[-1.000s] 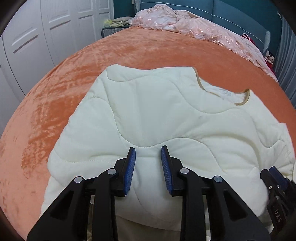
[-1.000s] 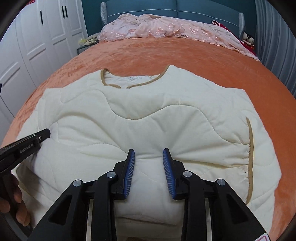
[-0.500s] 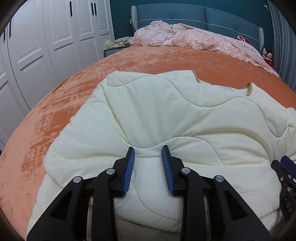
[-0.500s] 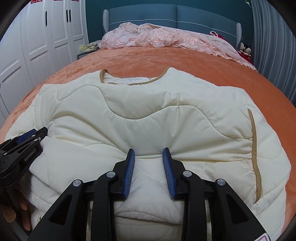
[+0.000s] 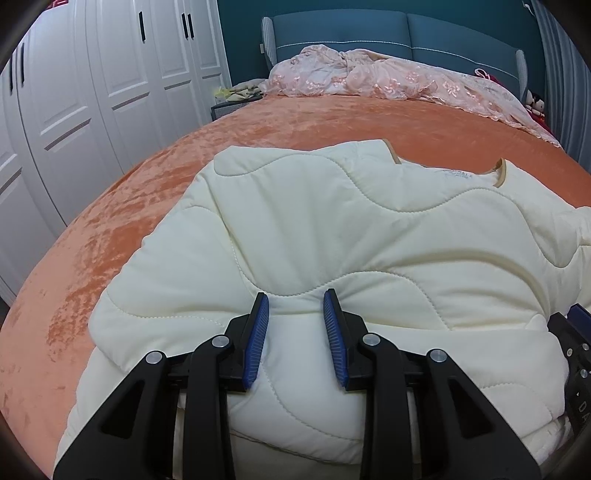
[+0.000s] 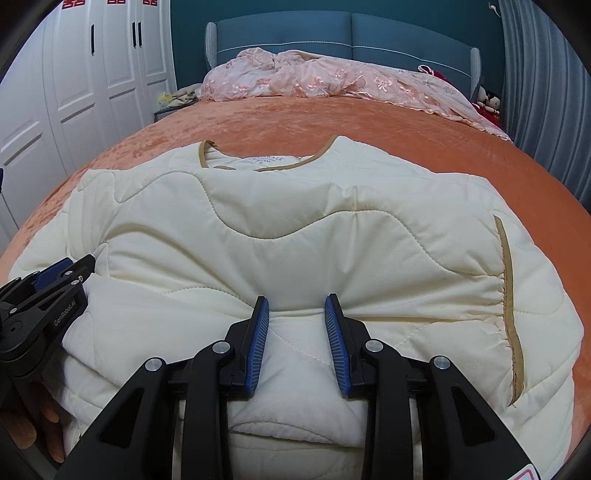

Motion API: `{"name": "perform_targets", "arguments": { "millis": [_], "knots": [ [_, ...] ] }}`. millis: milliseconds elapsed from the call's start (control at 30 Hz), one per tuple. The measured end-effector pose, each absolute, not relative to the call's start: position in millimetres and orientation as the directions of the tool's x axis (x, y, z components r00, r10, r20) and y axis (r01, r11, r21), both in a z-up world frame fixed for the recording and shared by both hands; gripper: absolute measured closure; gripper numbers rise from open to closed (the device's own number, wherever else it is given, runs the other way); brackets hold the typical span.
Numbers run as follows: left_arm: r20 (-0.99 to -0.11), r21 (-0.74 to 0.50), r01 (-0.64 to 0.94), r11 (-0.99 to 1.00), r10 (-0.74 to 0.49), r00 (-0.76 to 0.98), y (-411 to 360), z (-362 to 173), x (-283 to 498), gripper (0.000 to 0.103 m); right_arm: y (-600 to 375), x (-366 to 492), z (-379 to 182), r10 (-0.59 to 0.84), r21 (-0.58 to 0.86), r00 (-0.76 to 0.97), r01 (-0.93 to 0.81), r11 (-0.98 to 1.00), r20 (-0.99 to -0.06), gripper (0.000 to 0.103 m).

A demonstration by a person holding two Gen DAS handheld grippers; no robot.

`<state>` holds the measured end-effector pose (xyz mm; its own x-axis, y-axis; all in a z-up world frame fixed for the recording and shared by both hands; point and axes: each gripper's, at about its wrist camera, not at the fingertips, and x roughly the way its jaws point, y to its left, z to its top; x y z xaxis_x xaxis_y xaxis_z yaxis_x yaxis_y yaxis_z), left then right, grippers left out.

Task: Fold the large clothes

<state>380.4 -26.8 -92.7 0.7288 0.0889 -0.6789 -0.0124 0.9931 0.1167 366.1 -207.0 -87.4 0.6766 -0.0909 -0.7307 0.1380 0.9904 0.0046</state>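
Two grippers, left (image 5: 294, 334) and right (image 6: 297, 339), each clamped the jacket's (image 6: 295, 236) puffy, soft hem at the bed's (image 6: 369, 118) near edge.

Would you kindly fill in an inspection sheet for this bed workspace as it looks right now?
Surface: orange bedspread, bare beyond the garment.
Job's things: cream quilted jacket lying flat, collar away from the cameras, near hem bunched in both grippers.
Clutter: pink lace cover heaped at the headboard; soft toys in the far right corner.
Grippers: left gripper and right gripper each pinch a fold of the hem.
Cables: nothing seen.
Surroundings: white wardrobe, blue headboard, grey curtain.
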Motion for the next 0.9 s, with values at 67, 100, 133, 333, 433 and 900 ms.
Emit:
{"name": "perform_targets", "arguments": {
  "millis": [67, 100, 133, 333, 433, 900],
  "knots": [
    [-0.691, 0.109, -0.008, 0.994, 0.082, 0.719, -26.2, -90.8, 381.4, 0.073, -208.6, 367.1, -86.4, -0.082, 0.014, 0.671, 0.137, 0.990, -0.737, 0.072],
    [-0.704, 0.087, 0.000, 0.996, 0.061, 0.707, -22.9, -86.4, 382.8, 0.073, -211.5, 367.5, -83.2, -0.066, 0.034, 0.663, 0.136, 0.990, -0.746, 0.072],
    [-0.724, 0.039, 0.016, 0.999, 0.017, 0.690, -16.5, -80.0, 384.8, 0.072, -216.1, 368.2, -77.0, -0.041, 0.065, 0.655, 0.137, 0.988, -0.754, 0.072],
    [-0.727, -0.151, 0.037, 0.988, -0.136, 0.673, 36.7, -23.2, 417.2, 0.064, -226.1, 398.3, -13.1, 0.068, 0.174, 0.720, 0.073, 0.982, -0.691, 0.067],
    [-0.746, -0.177, -0.011, 0.984, -0.127, 0.654, 52.9, -14.1, 468.6, 0.057, -215.0, 454.9, -6.0, 0.179, 0.265, 0.703, 0.014, 0.964, -0.688, 0.051],
    [-0.772, -0.114, -0.045, 0.992, -0.060, 0.633, 40.9, -90.2, 541.5, 0.056, -154.1, 614.9, -102.2, 0.323, 0.389, 0.516, 0.022, 0.921, -0.793, 0.072]
  ]
}}
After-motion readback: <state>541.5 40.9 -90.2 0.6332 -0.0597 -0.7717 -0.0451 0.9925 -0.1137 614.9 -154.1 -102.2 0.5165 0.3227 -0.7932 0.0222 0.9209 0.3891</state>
